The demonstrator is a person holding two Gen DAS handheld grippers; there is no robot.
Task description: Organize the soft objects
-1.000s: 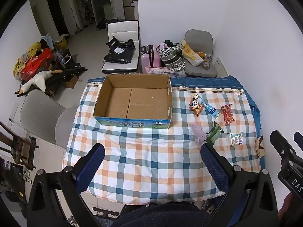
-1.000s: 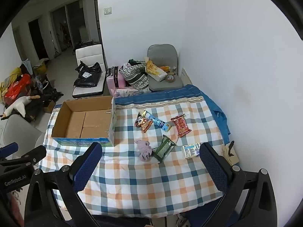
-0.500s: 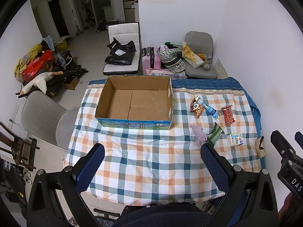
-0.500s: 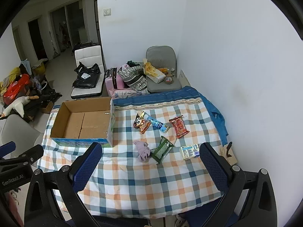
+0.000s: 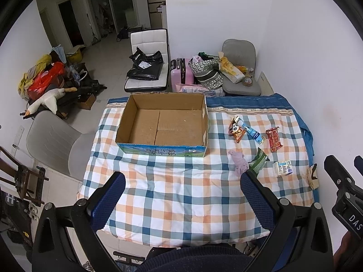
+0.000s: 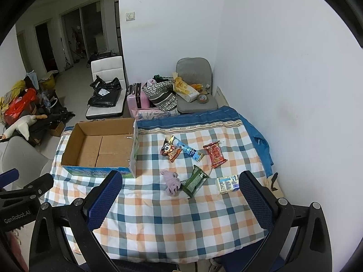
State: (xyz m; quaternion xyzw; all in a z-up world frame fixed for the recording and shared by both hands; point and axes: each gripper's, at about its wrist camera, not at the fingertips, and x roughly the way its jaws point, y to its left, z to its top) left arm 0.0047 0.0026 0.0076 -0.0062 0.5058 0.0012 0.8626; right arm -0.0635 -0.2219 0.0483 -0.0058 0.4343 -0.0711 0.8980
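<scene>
Nearest the cameras, the left gripper (image 5: 182, 195) and the right gripper (image 6: 180, 195) hang above the near edge of the table (image 6: 158, 231), each with its blue-padded fingers spread wide apart and nothing between them. The table wears a soft, quilted checked cloth in orange, blue and white, with a plain blue band along its far edge.

Toward the right half of the table lie the loose things. Closest is a lilac scrap of cloth (image 6: 171, 182), crumpled and limp; it looks very light and should bunch up under a pinch, so the thick middle of the bundle is the likely place to take it. Touching its right side is a green packet (image 6: 194, 181), flat and crinkly, probably slippery foil, best pinched across its narrow width. Nearer the right edge sits a small white pack (image 6: 226, 184), squarish and seemingly squashy. Beyond these lie a red wrapper (image 6: 215, 154), a blue and white tube-shaped packet (image 6: 187, 151) and an orange snack bag (image 6: 170, 150), the last two touching. All look light and easily crushed, so a gentle squeeze seems wise.

At the far left corner stands an open cardboard box (image 6: 133, 151), stiff-walled, with nothing in it, the likely home for everything.
</scene>
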